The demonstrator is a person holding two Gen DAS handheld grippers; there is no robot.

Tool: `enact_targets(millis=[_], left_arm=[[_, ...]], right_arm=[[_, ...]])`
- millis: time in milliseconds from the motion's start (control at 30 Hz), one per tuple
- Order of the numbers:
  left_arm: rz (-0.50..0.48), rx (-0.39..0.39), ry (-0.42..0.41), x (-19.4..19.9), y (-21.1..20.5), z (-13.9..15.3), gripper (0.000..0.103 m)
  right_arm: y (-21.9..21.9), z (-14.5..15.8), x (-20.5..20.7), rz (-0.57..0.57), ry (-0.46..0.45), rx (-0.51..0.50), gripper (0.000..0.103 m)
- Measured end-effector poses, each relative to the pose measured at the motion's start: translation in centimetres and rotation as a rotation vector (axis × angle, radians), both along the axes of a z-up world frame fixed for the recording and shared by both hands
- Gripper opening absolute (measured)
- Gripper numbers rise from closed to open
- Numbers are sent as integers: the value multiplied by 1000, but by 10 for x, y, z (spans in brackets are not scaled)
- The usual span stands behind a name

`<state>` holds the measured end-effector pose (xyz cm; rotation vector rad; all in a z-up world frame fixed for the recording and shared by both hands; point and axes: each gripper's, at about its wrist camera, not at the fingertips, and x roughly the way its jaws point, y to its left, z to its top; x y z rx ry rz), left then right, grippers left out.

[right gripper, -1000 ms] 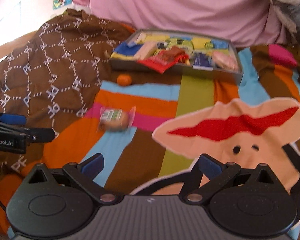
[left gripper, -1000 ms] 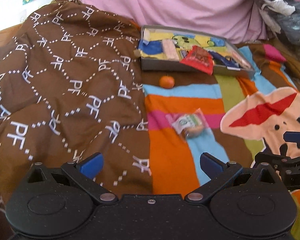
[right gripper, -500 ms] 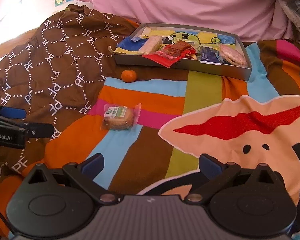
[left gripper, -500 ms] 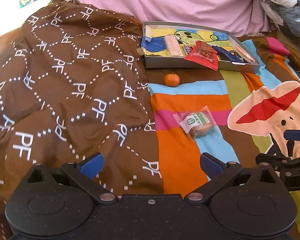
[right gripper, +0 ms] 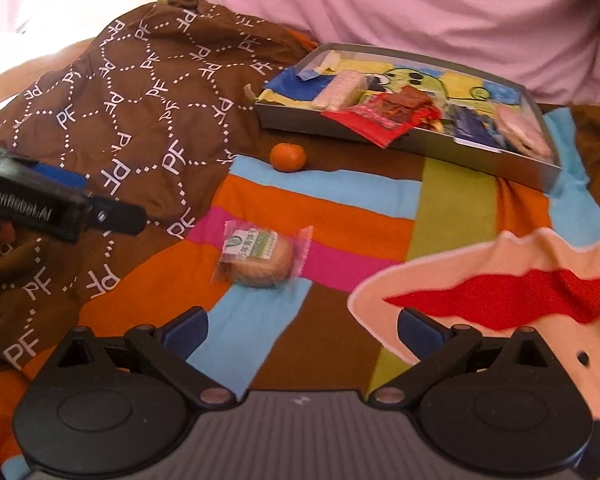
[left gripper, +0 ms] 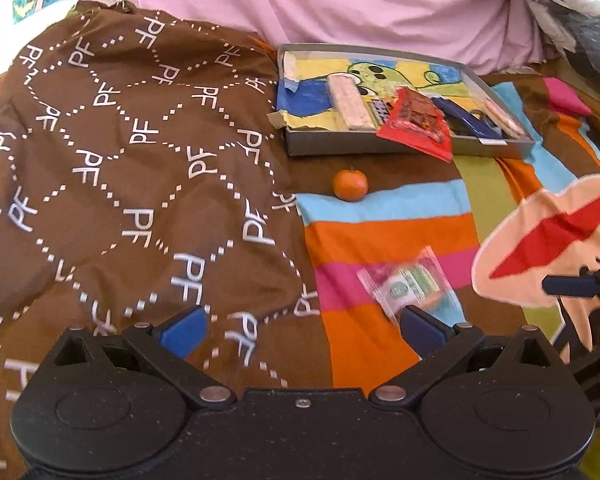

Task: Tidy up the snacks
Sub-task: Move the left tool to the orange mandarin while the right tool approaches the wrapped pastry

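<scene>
Bedding: striped blanket [right gripper: 340, 216], brown "PF" cloth [left gripper: 112, 168] overlapping its left edge. Wrapped pastry [right gripper: 260, 258] lies flat on the stripes, long axis across the right view, open blanket all round. Tangerine [right gripper: 287, 157] beyond; snack tray [right gripper: 420, 148] behind, red packet [right gripper: 384, 118] overhanging its near wall. Left gripper [left gripper: 300, 330] and right gripper [right gripper: 302, 330]: jaws spread, empty. In the left view the pastry is blurred, partly behind a finger.

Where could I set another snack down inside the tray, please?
The tray has bare lining along its back, behind the red packet and blue packet. Its near edge is crowded: the red packet overhangs it, with the pale bar and pink packet alongside.
</scene>
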<state>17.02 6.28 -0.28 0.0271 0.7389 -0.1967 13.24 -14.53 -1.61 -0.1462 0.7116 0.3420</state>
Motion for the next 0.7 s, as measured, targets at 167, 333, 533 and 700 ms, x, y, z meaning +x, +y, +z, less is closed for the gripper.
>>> enact_targets(millis=[167,333,533,700], left_arm=[[-21,-12,-10,30,-5,0,102],[-68,-28,-35,64,-19,-1,102],[-103,-29,-42,106,-37,-10,102],[-130,-39,-43,130,-50,-20,102]], right_arm=[[14,-6,24,60,-4,-6,103],[31,-17,45,96,7,-8,103],[43,-28,60,101,21,2,103],[44,-34,63,108,-29,12,103]])
